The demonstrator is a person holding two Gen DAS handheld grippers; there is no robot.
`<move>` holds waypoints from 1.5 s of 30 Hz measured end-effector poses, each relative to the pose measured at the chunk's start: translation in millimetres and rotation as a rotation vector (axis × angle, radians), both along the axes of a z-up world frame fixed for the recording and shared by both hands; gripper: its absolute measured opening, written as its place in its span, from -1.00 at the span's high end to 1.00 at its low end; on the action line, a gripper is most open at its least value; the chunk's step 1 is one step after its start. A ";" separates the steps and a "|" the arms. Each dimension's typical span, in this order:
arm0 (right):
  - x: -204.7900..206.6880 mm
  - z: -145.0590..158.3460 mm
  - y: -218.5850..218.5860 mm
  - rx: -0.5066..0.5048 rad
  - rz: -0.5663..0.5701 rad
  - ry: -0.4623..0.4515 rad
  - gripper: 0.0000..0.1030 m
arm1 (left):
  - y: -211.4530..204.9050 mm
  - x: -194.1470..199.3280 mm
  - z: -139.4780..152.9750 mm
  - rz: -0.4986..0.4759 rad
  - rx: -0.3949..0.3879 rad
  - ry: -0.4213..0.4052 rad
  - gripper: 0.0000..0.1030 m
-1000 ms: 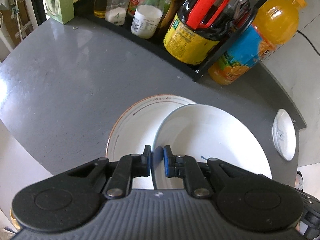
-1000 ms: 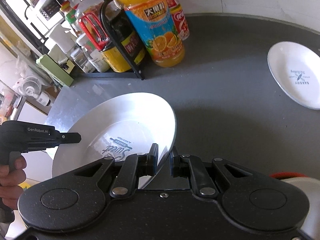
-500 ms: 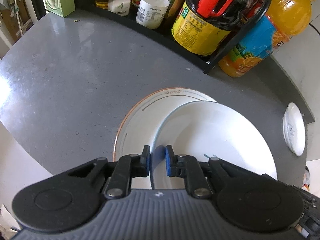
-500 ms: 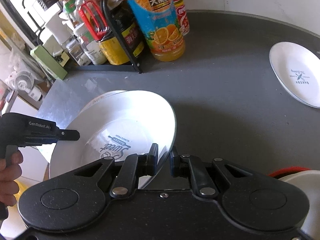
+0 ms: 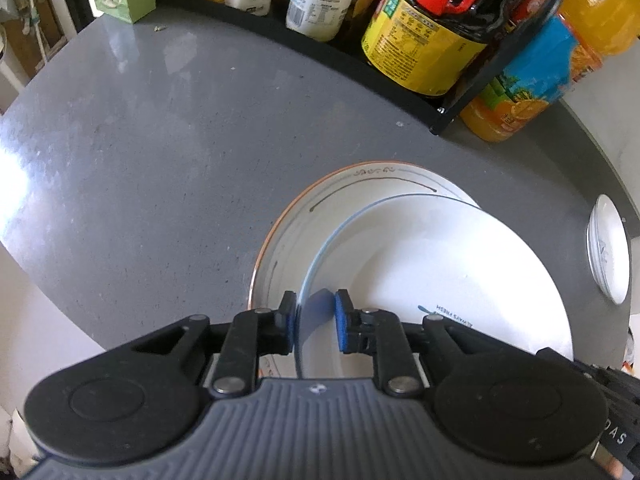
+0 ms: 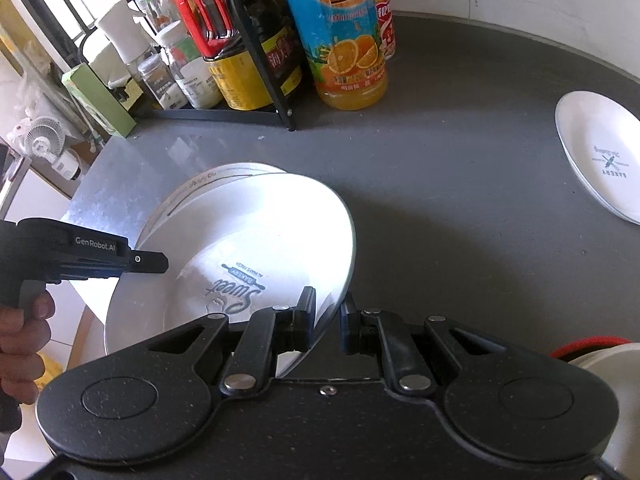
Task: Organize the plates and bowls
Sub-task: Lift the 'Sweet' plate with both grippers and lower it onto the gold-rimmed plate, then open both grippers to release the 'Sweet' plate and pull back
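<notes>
A dark grey countertop [image 5: 168, 152] fills both views, with a black wire rack [image 6: 256, 80] of bottles and jars along its far edge and a tall orange juice bottle [image 6: 346, 36] standing just beside the rack. On the counter lies an orange-rimmed plate [image 5: 320, 204], and over it sits a white plate [image 6: 256, 240] printed with a bakery logo — tilted, its right edge raised, its left part overlapping the lower plate. Both tools straddle the rim of this upper plate. The left gripper [image 5: 314, 316] has its blue pads [image 5: 342, 320] parted, one on either side of the rim with a gap showing on the inner side, so it is released rather than clamped. The right gripper [image 6: 326, 314] likewise stands slackened around the opposite rim, the edge passing between its fingers without being pinched. Far to the right lies a smaller white plate [image 6: 604, 160], well apart — also bearing a logo. A hand [image 6: 20, 344] grips the left tool's handle at the right view's edge.
</notes>
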State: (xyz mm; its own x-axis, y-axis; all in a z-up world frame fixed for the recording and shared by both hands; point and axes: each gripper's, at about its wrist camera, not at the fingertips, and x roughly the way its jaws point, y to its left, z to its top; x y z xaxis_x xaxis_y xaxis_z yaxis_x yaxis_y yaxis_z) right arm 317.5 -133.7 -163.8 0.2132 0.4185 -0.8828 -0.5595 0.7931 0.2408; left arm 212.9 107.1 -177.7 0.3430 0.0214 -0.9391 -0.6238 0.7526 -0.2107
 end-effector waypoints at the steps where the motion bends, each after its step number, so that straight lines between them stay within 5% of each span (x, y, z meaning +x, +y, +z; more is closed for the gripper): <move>1: -0.8 -0.7 0.4 -0.004 0.001 -0.001 0.77 | -0.2 -0.1 -0.7 -0.001 0.002 -0.001 0.63; 17: -5.2 -8.6 3.3 -0.016 -0.012 0.004 0.79 | -10.0 7.7 2.3 -0.071 0.090 0.032 0.59; 25: -4.5 -11.6 2.6 -0.009 -0.016 0.005 0.77 | -5.6 3.8 8.1 -0.069 0.134 0.023 0.23; 29: -4.2 -13.5 1.9 -0.021 -0.034 -0.009 0.54 | -1.5 5.5 -0.3 -0.063 0.087 0.038 0.07; 35: -1.5 -18.7 -0.4 -0.023 -0.050 -0.008 0.31 | 0.4 10.0 -12.9 -0.066 0.116 0.080 0.03; 45: -1.7 -29.4 8.9 -0.035 -0.047 -0.009 0.19 | 15.7 9.6 -16.5 -0.076 0.118 0.063 -0.10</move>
